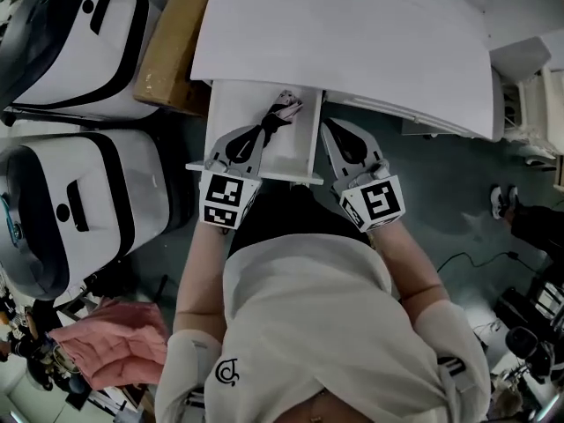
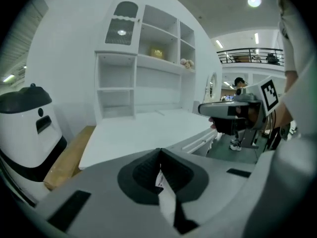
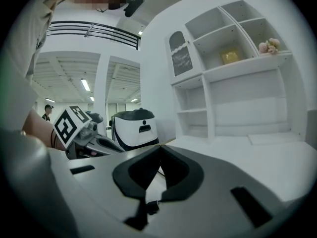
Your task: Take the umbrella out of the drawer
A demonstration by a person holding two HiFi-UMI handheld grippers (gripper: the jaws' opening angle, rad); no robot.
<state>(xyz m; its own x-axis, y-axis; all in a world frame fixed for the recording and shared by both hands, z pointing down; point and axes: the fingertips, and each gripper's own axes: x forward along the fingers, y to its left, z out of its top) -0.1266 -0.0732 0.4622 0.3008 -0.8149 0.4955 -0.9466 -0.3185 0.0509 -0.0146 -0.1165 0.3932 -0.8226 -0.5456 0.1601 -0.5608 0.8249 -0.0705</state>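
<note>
head view: person in a white top stands at a white desk [image 1: 352, 42] with its drawer [image 1: 298, 150] pulled open toward them. the umbrella [image 1: 285, 107] is in the drawer: folded, pale patterned fabric, lying at a slant toward the back, its dark end toward the front. left gripper [image 1: 262, 132] is over the drawer, tips at that dark end. left gripper view: jaws drawn together, pads meeting at the tip, and a sliver of pale printed fabric [image 2: 159, 180] shows through the gap behind them. contact looks likely, but whether the pads actually pinch the umbrella cannot be told from either view. right gripper [image 1: 325, 124] sits just outside the drawer's right wall, below the desk edge, near the left one but apart from it. right gripper view: jaws closed against each other, nothing between the pads. both marker cubes [image 1: 222, 201] [image 1: 377, 201] face up toward the head camera. surroundings: white shelf unit [image 2: 148, 58] at the back of the desk, seen in both gripper views, with small objects on an upper shelf, too small to identify. two rounded white-and-black machines [image 1: 75, 201] stand left of the desk, a cardboard box [image 1: 172, 47] between the far one and the desk. pink cloth [image 1: 115, 342] lies lower left, well away from the drawer.
</note>
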